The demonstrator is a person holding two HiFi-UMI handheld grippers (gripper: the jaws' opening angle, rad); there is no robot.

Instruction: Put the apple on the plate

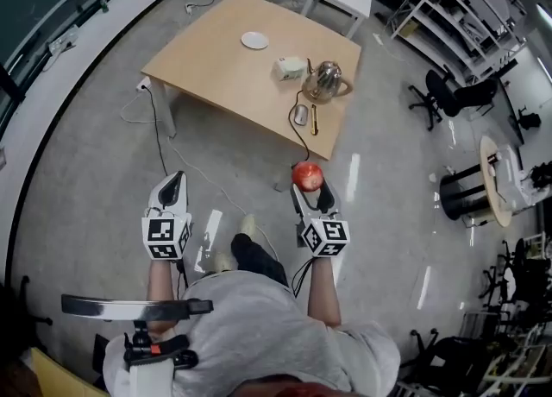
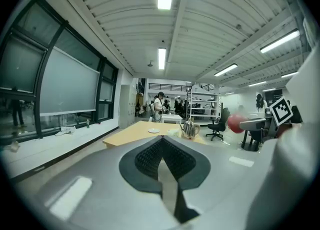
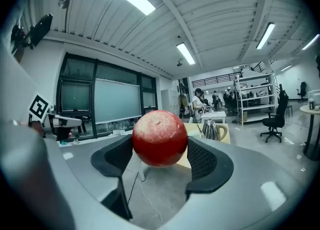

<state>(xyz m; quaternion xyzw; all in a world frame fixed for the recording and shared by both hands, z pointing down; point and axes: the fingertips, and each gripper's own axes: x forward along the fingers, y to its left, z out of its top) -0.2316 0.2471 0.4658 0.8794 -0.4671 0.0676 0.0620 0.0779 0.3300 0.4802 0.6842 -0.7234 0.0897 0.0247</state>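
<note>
Apple [image 1: 308, 176]: pinched in your right gripper [image 1: 310, 193], one pad on each side, carried above the floor, well short of the table [image 1: 203, 66].
Right jaws: spread wide round the apple & pressing on it; nothing else btwn them.
Left gripper [image 1: 174, 183]: jaws pressed together, empty, about level w/ the right one, off to its left.
Plate [image 1: 254, 40]: white, bare, on the far part of the table; lies ahead & to the left of the apple, well apart from it.
Straight ahead of right gripper: kettle [image 1: 325, 82] & small pale box [image 1: 291, 67] on the near-right part of the table, mouse [image 1: 300, 114] w/ cable just by the near edge.
Nearer hand: right, by a little sideways, and it already has the apple.
Next move (my guess): step up to the table, carry fwd & swing left so you pass left of the box & kettle, then lower over the plate.
Risk (my guess): going straight in could clip the kettle.
</note>
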